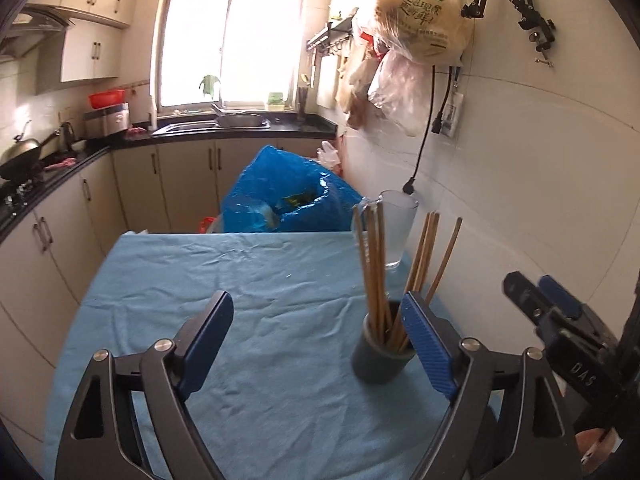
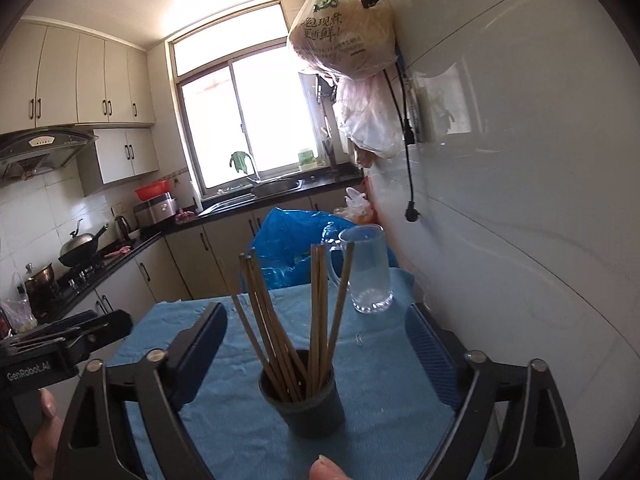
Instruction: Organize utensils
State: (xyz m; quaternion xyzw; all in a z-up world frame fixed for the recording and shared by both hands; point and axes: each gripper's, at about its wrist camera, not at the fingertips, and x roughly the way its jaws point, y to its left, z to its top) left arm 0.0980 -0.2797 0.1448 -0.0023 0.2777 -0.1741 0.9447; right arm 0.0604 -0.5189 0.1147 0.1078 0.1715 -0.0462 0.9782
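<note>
A dark cup (image 1: 380,360) stands on the blue cloth (image 1: 260,280) and holds several wooden chopsticks (image 1: 374,264) upright. In the right wrist view the cup (image 2: 304,404) sits between my right fingers, with the chopsticks (image 2: 316,300) fanning up. My left gripper (image 1: 318,344) is open and empty, the cup just inside its right finger. My right gripper (image 2: 316,348) is open and empty above the cup; it also shows in the left wrist view (image 1: 540,300). A clear glass mug (image 1: 396,228) stands behind, near the wall, also in the right wrist view (image 2: 370,268).
A blue plastic bag (image 1: 288,192) sits beyond the table's far edge. The tiled wall (image 1: 540,184) is close on the right, with a hanging cable (image 1: 424,136) and plastic bags (image 1: 420,20). Kitchen counters and a sink (image 1: 212,124) lie behind. A small paperclip (image 2: 360,338) lies on the cloth.
</note>
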